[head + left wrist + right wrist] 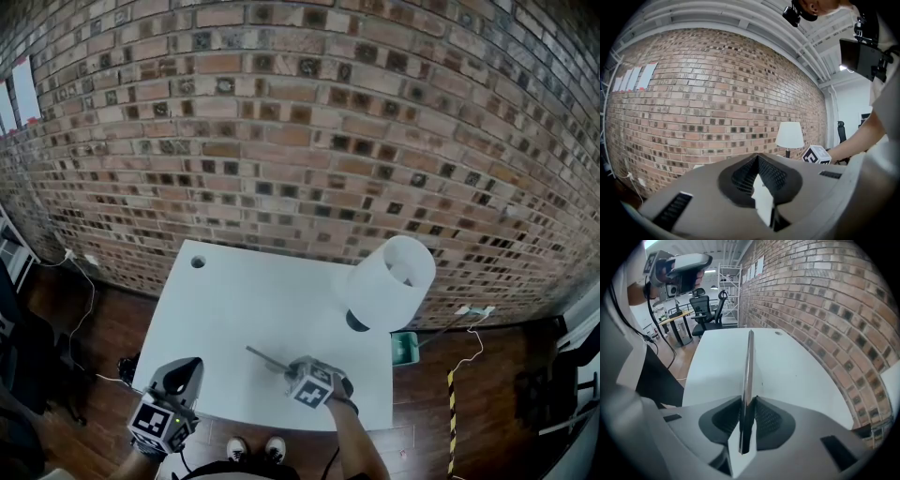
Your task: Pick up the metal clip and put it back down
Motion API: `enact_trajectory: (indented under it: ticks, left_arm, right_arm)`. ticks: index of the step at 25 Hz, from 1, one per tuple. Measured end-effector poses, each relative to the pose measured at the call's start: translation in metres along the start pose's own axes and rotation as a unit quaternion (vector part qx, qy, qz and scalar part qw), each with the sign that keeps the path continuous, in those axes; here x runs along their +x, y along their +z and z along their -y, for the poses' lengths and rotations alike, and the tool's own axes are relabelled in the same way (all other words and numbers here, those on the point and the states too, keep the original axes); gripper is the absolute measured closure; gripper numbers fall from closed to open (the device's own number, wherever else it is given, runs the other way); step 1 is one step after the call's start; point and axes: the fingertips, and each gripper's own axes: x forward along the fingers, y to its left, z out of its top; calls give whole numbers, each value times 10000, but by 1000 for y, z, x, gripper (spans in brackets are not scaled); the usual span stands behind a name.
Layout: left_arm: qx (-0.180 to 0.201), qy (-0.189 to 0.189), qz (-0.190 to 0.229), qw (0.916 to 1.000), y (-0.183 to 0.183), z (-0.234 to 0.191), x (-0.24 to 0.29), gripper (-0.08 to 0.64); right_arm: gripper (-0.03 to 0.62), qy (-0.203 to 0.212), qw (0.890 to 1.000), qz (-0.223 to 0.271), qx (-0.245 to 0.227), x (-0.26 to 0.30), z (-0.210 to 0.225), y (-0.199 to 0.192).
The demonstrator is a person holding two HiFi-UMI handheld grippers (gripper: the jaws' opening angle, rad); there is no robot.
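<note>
The metal clip (265, 357) is a long thin silver strip. My right gripper (294, 367) is shut on its near end and holds it a little above the white table (244, 300), near the front edge. In the right gripper view the clip (749, 362) runs edge-on straight out from the pinched jaws of the right gripper (748, 400), over the tabletop. My left gripper (187, 366) hangs off the table's front left corner, shut with nothing in it. In its own view the left gripper (757, 157) has its pads meeting and faces the brick wall.
A white-shaded lamp (392, 281) stands at the table's right side. The table has a cable hole (198, 262) at its far left corner. A brick wall (300, 141) runs behind the table. A green bin (405, 348) sits on the floor to the right.
</note>
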Motion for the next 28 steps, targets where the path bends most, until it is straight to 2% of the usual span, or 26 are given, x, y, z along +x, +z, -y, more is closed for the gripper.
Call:
enact_trajectory:
  ticks: [4, 7, 13, 15, 17, 20, 23, 28]
  left_arm:
    - [122, -32, 134, 9998, 1, -6, 1, 538]
    - [61, -34, 151, 9999, 4, -6, 2, 538]
    - [240, -87, 291, 9993, 6, -9, 6, 538]
    - [178, -137, 300, 9993, 13, -4, 7, 538]
    - [84, -205, 241, 9995, 19, 3, 8, 538]
    - [170, -209, 338, 9991, 22, 3, 9, 538]
    - [289, -158, 510, 9982, 25, -2, 8, 538]
    - [308, -168, 568, 9978, 37, 1, 4, 538]
  right_arm:
    - [505, -236, 9996, 116, 102, -20, 10, 10]
    - [505, -366, 9983, 263, 357, -40, 18, 18]
    - [506, -687, 9889, 954, 914, -90, 31, 46]
    - [506, -795, 9842, 1169, 1065, -104, 36, 54]
    - [506, -906, 9783, 1409, 1224, -116, 41, 61]
    - [506, -1021, 9669, 1785, 1512, -130, 49, 66]
    - [506, -1150, 9531, 2153, 1791, -146, 55, 69]
    - [508, -1292, 9292, 2808, 2025, -186, 57, 83]
